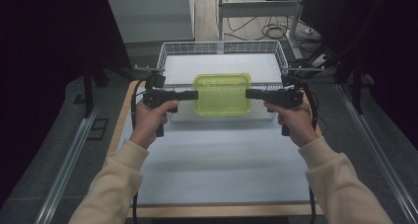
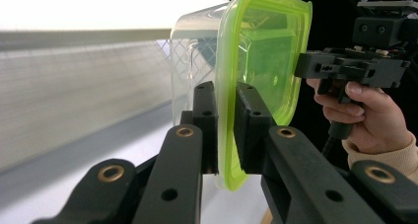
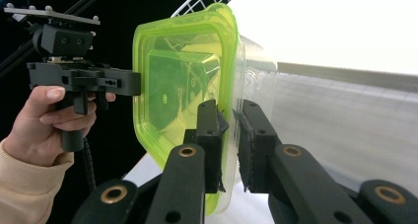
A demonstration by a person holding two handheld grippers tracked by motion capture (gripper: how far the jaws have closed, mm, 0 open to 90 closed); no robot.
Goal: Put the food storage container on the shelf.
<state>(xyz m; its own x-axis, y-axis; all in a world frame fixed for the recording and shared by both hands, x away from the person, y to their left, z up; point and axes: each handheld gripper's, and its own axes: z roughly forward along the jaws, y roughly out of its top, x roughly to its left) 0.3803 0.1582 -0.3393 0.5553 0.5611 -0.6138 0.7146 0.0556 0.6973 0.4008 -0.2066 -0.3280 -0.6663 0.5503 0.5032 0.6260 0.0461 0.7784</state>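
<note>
High view: the left gripper [image 1: 190, 94] clamps the left rim of the lidded green box [image 1: 222, 93], its jaws closed on the lid's edge. That box hangs level over the wire basket's [image 1: 222, 48] near rim, toward the table's [image 1: 217, 165] far edge. At the box's right rim, the right gripper [image 1: 252, 93] pinches likewise, jaws shut on the lid.

Clear container [image 1: 223, 108] with lime-green lid [image 1: 222, 93] on, level, lifted over wire basket's [image 1: 222, 49] front edge.

Overhead view — gripper views facing, close
</note>
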